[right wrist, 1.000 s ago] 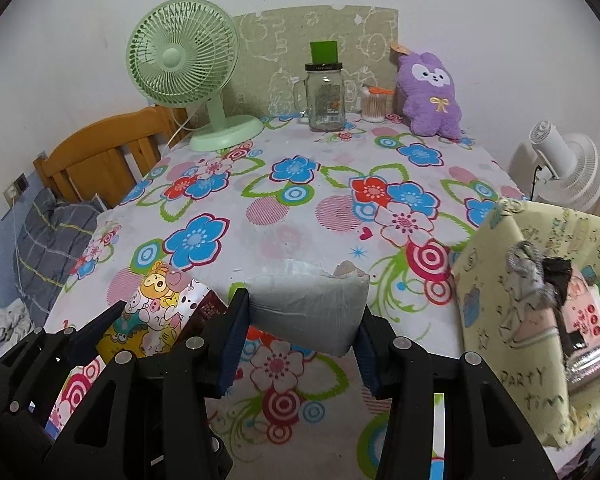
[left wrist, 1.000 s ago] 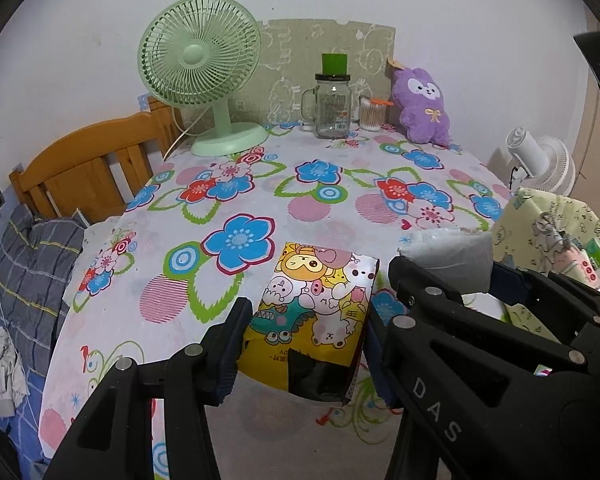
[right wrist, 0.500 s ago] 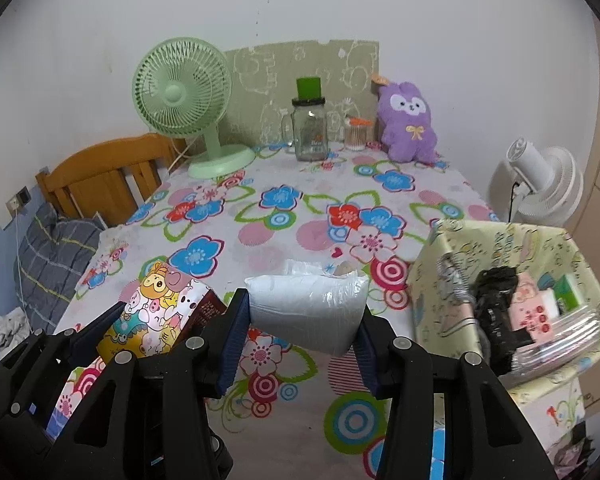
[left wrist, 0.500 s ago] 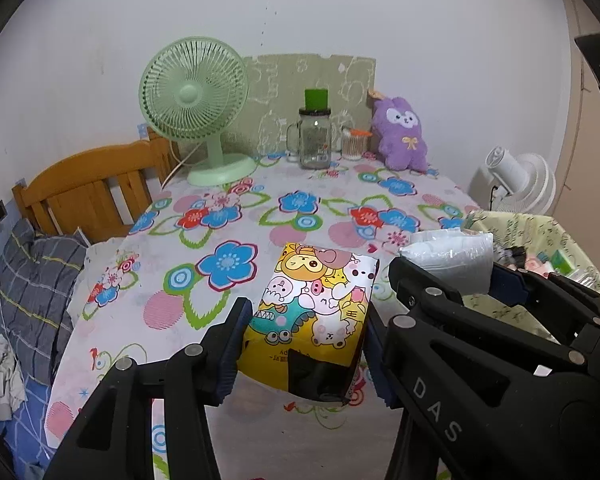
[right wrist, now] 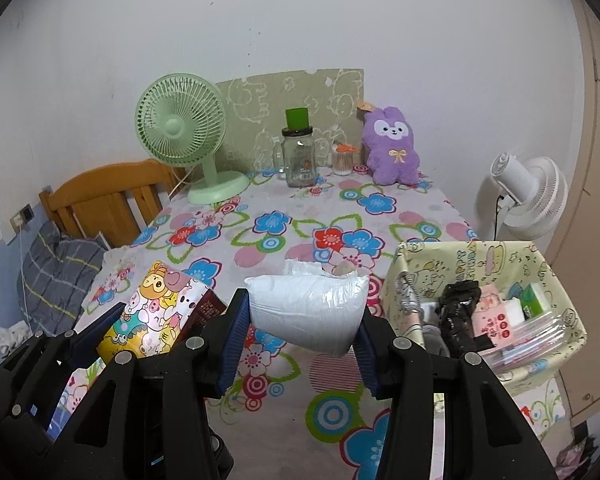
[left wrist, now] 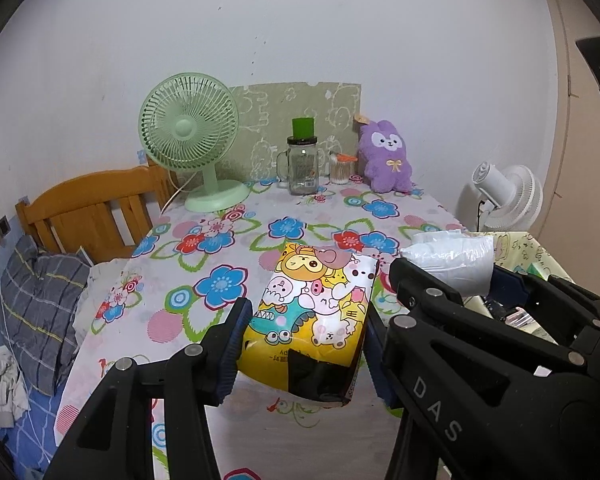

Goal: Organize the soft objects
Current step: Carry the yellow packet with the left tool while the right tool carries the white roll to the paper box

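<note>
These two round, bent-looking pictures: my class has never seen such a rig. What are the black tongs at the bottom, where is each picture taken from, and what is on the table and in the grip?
No robot here: a person holds a two-finger gripper in each hand, with a wide-angle camera on each looking along its fingers. One picture is from the left gripper, shut on a yellow cartoon-printed pack. The other is from the right gripper, shut on a white soft pack. Both packs are held above the table with a flowered cloth. At its far end stand a green fan, a glass jar and a purple plush toy. At the right sits a pale yellow fabric bin with small items inside.
</note>
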### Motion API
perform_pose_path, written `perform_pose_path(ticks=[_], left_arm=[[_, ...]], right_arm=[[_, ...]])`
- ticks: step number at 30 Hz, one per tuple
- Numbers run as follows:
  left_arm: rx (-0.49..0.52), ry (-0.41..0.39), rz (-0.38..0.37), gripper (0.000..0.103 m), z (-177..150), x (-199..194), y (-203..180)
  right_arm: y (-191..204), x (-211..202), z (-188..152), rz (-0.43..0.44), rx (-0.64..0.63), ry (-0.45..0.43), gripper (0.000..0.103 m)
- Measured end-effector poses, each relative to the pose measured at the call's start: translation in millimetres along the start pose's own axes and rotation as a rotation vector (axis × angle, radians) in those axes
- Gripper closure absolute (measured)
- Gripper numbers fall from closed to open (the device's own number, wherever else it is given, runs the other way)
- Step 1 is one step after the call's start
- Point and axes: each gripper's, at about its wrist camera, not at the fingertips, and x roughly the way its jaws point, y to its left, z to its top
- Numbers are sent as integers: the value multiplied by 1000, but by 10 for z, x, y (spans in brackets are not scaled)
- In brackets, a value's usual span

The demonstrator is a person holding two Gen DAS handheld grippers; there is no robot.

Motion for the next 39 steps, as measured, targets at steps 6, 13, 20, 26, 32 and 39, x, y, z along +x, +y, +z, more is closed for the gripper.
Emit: perform_pose_path(ticks=[6, 13, 20, 26, 32, 39], left_arm=[[13, -25, -22, 47, 37, -76, -119], [37, -49, -56, 48, 74, -118, -319], [57, -61, -82, 47, 120, -118, -523], [67, -68, -103, 47, 148, -95, -692], [81, -71, -118, 47, 186, -43, -868], [102, -69, -130, 47, 232, 71, -1066]], right_arm=[[-114, -142, 23, -19, 6, -25, 52], [-297, -282, 37, -53, 24, -54, 52], [-506, -347, 50, -80, 44, -70, 52], [-674, -356, 62, -103, 55, -78, 52], [-842, -345, 75, -122, 66, -85, 52], [-1047, -275, 102, -135, 81, -87, 52]])
